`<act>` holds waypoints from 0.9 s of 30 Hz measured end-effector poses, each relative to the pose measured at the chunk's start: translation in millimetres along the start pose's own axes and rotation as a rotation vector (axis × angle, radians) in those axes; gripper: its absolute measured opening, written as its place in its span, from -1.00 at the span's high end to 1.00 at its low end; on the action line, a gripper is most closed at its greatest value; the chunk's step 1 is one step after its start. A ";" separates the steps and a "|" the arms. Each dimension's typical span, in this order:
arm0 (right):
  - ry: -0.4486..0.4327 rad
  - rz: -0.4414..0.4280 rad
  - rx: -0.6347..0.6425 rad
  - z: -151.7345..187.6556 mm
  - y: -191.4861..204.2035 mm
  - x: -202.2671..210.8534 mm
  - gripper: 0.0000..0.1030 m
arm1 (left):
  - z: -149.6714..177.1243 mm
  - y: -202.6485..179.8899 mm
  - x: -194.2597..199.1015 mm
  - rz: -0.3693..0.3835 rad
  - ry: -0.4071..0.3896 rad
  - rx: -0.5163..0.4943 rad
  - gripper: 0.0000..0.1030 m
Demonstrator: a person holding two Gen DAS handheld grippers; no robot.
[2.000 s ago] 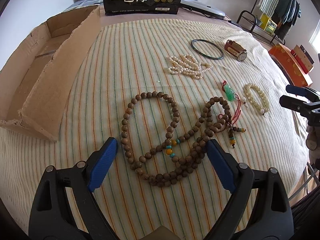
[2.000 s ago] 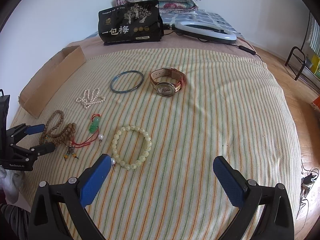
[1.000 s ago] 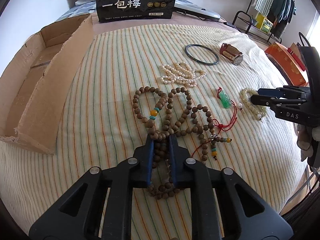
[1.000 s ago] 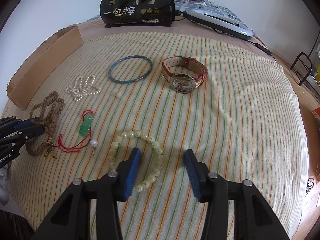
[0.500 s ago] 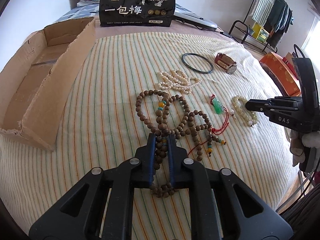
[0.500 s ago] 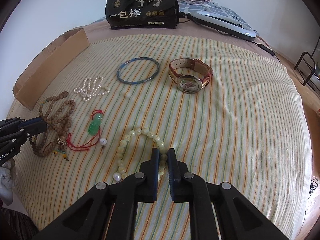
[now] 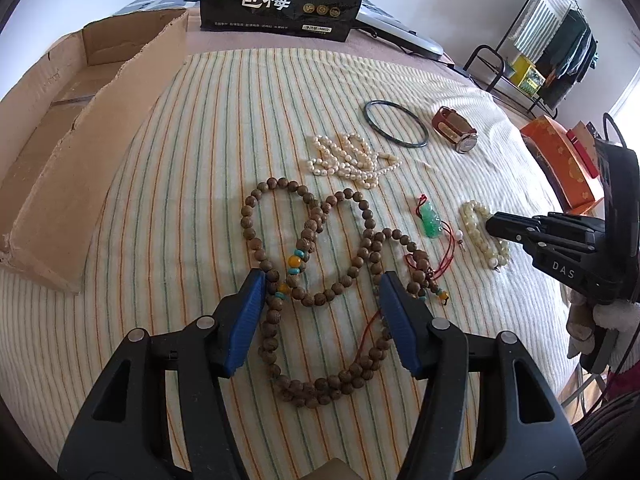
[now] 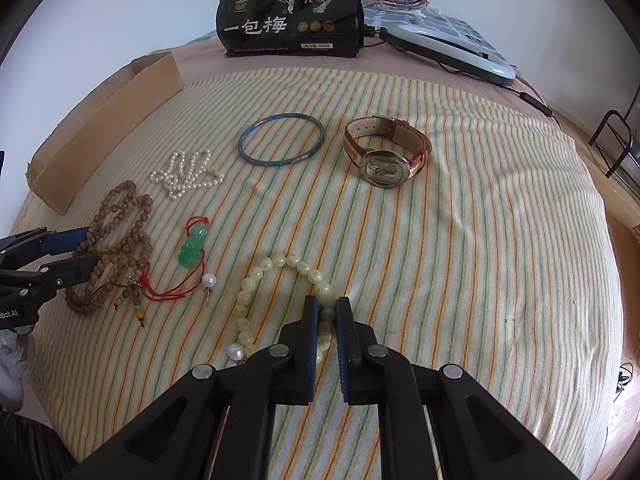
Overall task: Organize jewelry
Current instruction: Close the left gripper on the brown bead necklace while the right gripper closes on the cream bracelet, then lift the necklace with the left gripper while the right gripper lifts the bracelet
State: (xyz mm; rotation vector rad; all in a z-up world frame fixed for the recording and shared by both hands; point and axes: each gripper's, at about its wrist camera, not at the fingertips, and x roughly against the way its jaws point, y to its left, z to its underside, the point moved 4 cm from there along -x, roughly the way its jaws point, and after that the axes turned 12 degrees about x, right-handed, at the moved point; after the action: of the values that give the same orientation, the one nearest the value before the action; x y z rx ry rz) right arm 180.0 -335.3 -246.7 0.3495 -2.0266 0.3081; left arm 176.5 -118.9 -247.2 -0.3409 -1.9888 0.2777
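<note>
Right claw [image 8: 325, 312]: clenched on the near arc of the pale bracelet [image 8: 280, 264], lower centre of frame, flat on the striped cloth [image 8: 480, 240]. Left claw [image 7: 320, 304]: released, jaws straddling the wooden beads [image 7: 312, 240], which sprawl up-frame from it. Box [image 7: 60, 152], the likely destination: upper left, nearer the left claw.

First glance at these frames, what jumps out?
The long wooden bead necklace, sprawled in loops on the striped bedspread, lies between the open left gripper. To its right, the right gripper is shut on the pale bead bracelet. Farther back lie a blue bangle and a brown-strapped watch, with a cardboard box at the left edge.
</note>
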 end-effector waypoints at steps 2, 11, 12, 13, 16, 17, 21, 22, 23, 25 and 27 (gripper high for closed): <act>0.000 -0.001 -0.001 -0.2 0.1 0.1 0.87 | -3.7 -0.2 -3.9 -0.037 -0.010 -0.001 -0.16; -0.001 0.000 0.004 -0.5 1.1 -0.2 0.85 | -2.8 -7.9 -13.0 -0.122 -0.066 -0.094 0.79; -0.001 0.002 0.007 -0.7 1.4 -0.1 0.85 | -3.3 -7.2 -10.9 -0.115 -0.070 -0.087 0.80; -0.001 0.004 0.011 -0.7 1.8 0.2 0.86 | -4.1 -6.5 -8.2 -0.106 -0.074 -0.077 0.80; -0.006 -0.003 0.017 -1.3 3.7 3.1 0.88 | -7.0 -5.0 4.8 -0.071 -0.089 -0.045 0.82; -0.010 -0.007 0.019 -1.7 4.5 4.9 0.88 | -7.8 -4.3 10.6 -0.062 -0.097 -0.039 0.82; -0.040 -0.008 0.022 -6.3 6.0 17.6 0.90 | -12.7 -6.2 36.0 -0.032 -0.133 -0.033 0.82; -0.050 -0.010 0.018 -8.1 5.8 22.1 0.90 | -14.3 -6.6 42.3 -0.029 -0.144 -0.035 0.82; -0.058 -0.011 0.015 -9.7 5.6 26.5 0.90 | -15.7 -7.0 49.7 -0.025 -0.157 -0.036 0.82; -0.074 -0.010 0.016 -12.7 6.2 35.6 0.90 | -18.4 -7.6 62.0 -0.015 -0.176 -0.039 0.82; -0.086 -0.005 0.023 -15.9 7.8 44.9 0.90 | -22.3 -9.6 74.6 -0.007 -0.197 -0.044 0.83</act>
State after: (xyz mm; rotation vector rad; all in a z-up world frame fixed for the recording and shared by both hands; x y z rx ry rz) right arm 170.1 -327.5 -200.0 0.3878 -2.1078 0.3185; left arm 165.2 -100.1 -171.9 -0.3457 -2.1919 0.2717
